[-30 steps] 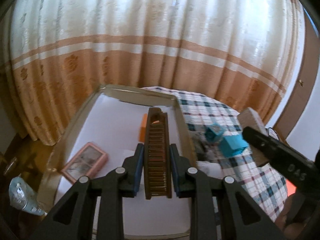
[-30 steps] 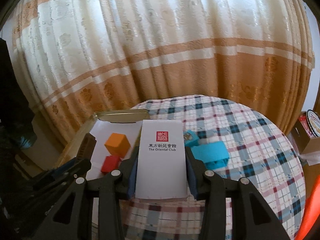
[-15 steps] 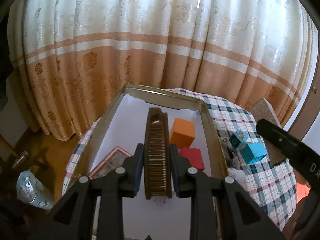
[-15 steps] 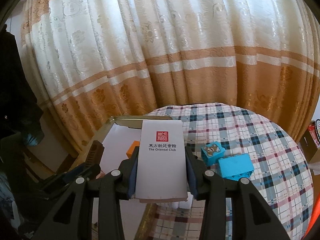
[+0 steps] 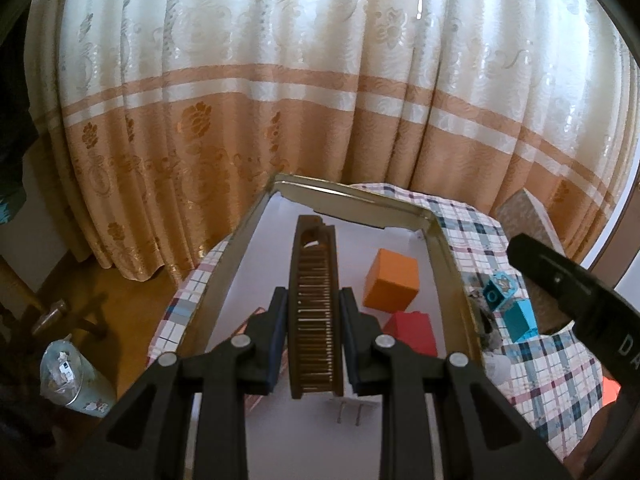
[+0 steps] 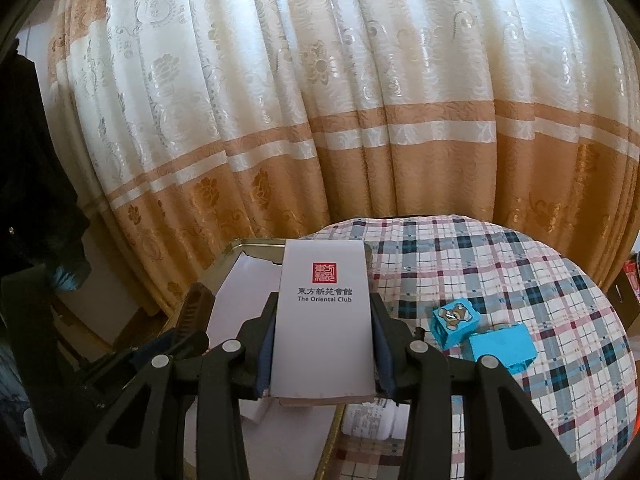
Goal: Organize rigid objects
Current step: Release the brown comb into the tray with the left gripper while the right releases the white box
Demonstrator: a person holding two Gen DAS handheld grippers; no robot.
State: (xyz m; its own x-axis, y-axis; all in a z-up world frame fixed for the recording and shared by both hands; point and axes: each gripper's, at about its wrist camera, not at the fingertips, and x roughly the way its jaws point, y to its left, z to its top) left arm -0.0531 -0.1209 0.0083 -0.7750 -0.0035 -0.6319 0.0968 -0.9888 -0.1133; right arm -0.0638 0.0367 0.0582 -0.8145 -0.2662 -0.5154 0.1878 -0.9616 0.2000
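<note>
The left claw (image 5: 315,334) pinches a brown comb (image 5: 315,304) edge-up over the gold-rimmed tray (image 5: 224,280), nearer than the orange cube (image 5: 391,280) lying inside. The right claw (image 6: 323,344) clamps a white box (image 6: 323,320) printed "The Oriental Club" beneath a red seal, above the tray's right rim.

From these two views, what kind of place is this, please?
Probably a room in a home, not a workshop. A long patterned curtain hangs behind a round table with a checked tablecloth, and small blue toy blocks lie on the cloth.
</note>
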